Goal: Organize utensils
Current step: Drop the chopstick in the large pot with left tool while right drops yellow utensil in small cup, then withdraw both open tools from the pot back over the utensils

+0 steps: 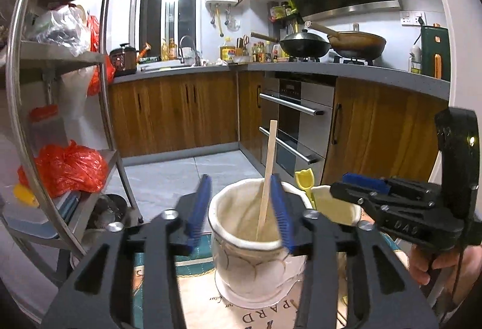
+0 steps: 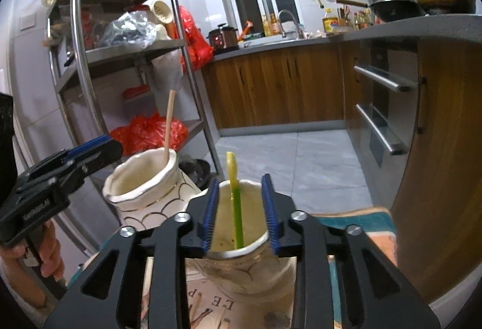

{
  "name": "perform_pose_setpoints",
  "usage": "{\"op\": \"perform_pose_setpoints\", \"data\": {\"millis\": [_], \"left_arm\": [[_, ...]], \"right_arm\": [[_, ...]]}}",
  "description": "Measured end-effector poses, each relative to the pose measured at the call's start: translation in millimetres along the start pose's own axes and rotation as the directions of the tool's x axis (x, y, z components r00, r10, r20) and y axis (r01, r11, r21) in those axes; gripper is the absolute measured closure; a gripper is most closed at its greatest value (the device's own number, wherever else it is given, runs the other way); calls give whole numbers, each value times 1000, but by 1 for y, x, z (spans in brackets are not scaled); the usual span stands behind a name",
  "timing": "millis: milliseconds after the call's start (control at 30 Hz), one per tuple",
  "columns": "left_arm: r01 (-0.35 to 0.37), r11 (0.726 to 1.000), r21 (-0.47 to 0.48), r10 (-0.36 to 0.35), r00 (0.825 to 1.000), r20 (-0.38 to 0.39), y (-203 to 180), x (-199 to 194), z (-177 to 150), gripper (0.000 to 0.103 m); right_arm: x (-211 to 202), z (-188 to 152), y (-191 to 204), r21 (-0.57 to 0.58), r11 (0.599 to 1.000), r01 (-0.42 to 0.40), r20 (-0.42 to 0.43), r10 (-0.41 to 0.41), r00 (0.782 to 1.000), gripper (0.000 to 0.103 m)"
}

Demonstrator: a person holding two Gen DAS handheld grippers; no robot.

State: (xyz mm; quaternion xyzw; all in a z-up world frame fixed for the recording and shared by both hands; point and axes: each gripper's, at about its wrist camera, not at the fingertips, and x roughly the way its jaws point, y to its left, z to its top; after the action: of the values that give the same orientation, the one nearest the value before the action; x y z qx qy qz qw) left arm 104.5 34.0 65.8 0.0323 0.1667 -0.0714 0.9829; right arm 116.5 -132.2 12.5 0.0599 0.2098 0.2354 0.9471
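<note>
Left gripper (image 1: 241,208) fingers spread, pinching nothing; wooden stick (image 1: 266,181) stands near-upright between them, lower centre, leaning on the right pad.

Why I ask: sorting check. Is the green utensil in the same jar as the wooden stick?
No: the green utensil stands in its own jar.

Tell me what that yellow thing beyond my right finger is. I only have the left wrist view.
Observer: It's the tip of a utensil with a green handle, standing in the second pot.
Operator: Is the right gripper holding it?
Observer: No. The right gripper has its jaws open on either side of the handle and isn't pressing on it.
Operator: Is anything else in that pot?
Observer: No, only that utensil shows inside.
</note>
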Motion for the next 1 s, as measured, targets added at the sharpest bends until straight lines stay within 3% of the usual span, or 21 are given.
{"op": "perform_pose_setpoints", "data": {"millis": [67, 267, 467, 667, 1000], "left_arm": [[-2, 1000, -2, 2, 1000, 13, -1, -7, -2, 37], [0, 1000, -14, 1, 1000, 21, -6, -25, -15, 11], [-8, 1000, 11, 8, 1000, 23, -14, -43, -32, 6], [9, 1000, -7, -9, 1000, 4, -17, -54, -45, 6], [56, 998, -43, -61, 988, -141, -25, -53, -85, 6]], "right_arm": [[-11, -1, 1, -1, 1000, 10, 18, -10, 1000, 41], [-47, -6, 8, -37, 997, 63, 68, -60, 996, 10], [-79, -18, 9, -42, 994, 100, 117, -95, 989, 6], [-94, -34, 0, -15, 993, 120, 95, -118, 988, 5], [-95, -67, -23, 47, 986, 157, -19, -157, 987, 5]]}}
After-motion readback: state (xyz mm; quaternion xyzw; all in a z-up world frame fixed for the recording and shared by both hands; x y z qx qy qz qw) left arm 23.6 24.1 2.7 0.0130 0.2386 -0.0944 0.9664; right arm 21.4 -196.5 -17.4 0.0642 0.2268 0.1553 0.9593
